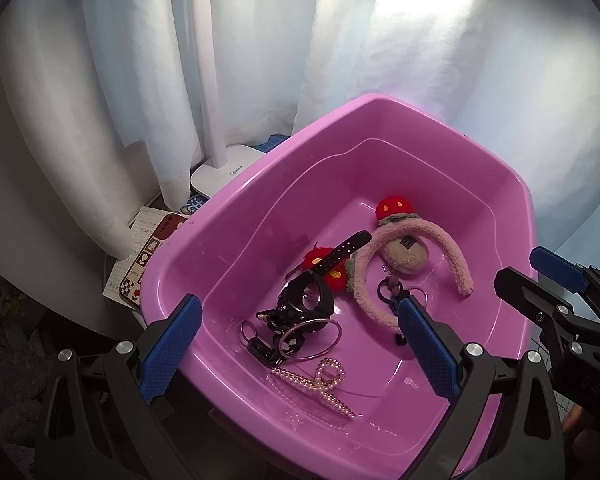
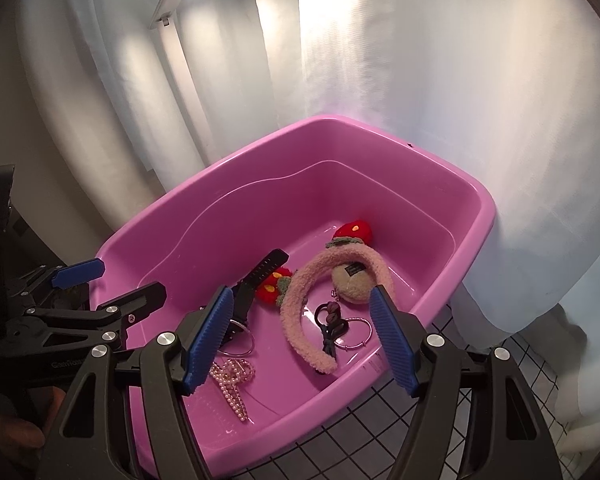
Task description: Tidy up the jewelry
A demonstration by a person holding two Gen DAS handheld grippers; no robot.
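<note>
A pink plastic tub (image 1: 260, 184) (image 2: 472, 200) holds the jewelry. Inside lie a fuzzy pink headband (image 1: 452, 252) (image 2: 296, 320), a beige plush charm (image 1: 406, 254) (image 2: 352, 284), red strawberry pieces (image 1: 392, 208) (image 2: 354, 232), a black watch (image 1: 312, 300) (image 2: 260, 272), thin metal rings (image 1: 336, 340) (image 2: 358, 334), a dark braided hair tie (image 2: 332, 316) and a pearl hair clip (image 1: 324, 386) (image 2: 232, 384). My left gripper (image 1: 300, 356) is open and empty above the tub's near side. My right gripper (image 2: 300, 340) is open and empty over the tub's front.
White curtains hang behind the tub. A white lamp base (image 1: 224, 172) and patterned cards (image 1: 140, 256) lie to its left. A black grid mat (image 2: 440, 420) lies under the tub. The right gripper shows in the left wrist view (image 1: 540, 280), the left gripper in the right wrist view (image 2: 92, 292).
</note>
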